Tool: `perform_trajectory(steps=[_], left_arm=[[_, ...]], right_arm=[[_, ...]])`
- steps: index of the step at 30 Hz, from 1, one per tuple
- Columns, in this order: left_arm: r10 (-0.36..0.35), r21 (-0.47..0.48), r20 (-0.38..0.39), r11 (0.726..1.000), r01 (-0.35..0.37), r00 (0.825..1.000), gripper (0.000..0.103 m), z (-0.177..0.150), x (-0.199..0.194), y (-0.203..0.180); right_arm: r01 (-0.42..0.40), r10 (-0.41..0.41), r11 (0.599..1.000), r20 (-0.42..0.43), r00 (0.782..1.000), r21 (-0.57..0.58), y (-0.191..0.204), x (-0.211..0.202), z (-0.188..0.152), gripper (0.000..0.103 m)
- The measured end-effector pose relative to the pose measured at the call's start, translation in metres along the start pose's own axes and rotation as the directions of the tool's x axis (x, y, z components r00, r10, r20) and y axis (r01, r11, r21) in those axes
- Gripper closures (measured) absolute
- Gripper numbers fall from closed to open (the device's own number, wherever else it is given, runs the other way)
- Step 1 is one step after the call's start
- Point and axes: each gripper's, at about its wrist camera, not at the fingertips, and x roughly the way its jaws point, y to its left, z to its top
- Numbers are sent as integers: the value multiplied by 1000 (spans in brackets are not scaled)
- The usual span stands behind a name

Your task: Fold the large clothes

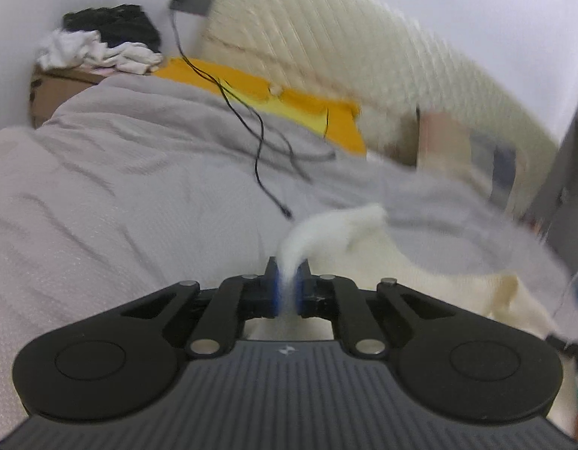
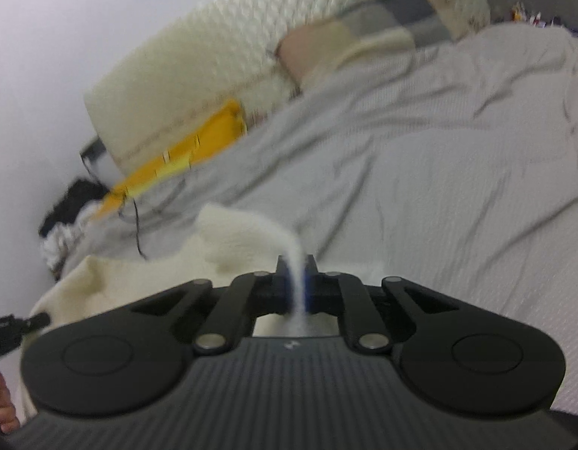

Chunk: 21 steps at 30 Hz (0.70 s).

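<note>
A cream-white fuzzy garment (image 1: 382, 262) hangs between both grippers above a bed. My left gripper (image 1: 287, 281) is shut on a pinch of its edge, which bulges up past the blue pads. The cloth stretches right and down from there. In the right wrist view the same garment (image 2: 138, 273) spreads to the left, and my right gripper (image 2: 297, 281) is shut on another part of its edge. The left gripper's tip (image 2: 22, 324) shows at the far left of that view. Both views are motion-blurred.
A grey bedspread (image 1: 120, 172) covers the bed, with a black cable (image 1: 258, 138) lying on it. An orange-yellow cloth (image 1: 251, 86) and a cream headboard (image 1: 364, 48) are behind. A cardboard box (image 1: 60, 90) with piled clothes (image 1: 101, 41) stands at the far left. A patchwork pillow (image 2: 364, 37) lies by the headboard.
</note>
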Motion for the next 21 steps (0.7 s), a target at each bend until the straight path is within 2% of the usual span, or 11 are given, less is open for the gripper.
perform_trajectory(steps=[4,7,12,14,16,18,21], left_arm=[[-20,-71,21,997,21,1000,94,8,-10,19],[-8,-109,-9,994,7,1000,94,5,-4,29],[62,-75,-75,995,-68,995,93,-7,24,35],[122,-36,-123,991,-128,985,93,-14,40,33],[155,-3,-158,987,-158,975,93,-21,51,30],[170,29,-168,985,-168,971,93,-25,56,28],[160,26,-175,987,-158,972,92,-23,56,30]], right_arm=[[14,-15,1000,48,999,19,-8,-13,8,95],[34,-36,998,26,999,53,-19,-6,7,95],[105,-101,993,-71,992,53,-33,21,-9,95],[147,-144,989,-107,984,22,-32,32,-15,94],[175,-178,984,-121,977,-38,-25,39,-20,94],[185,-192,981,-122,974,-66,-21,40,-22,94],[184,-191,981,-131,973,-66,-21,41,-23,91]])
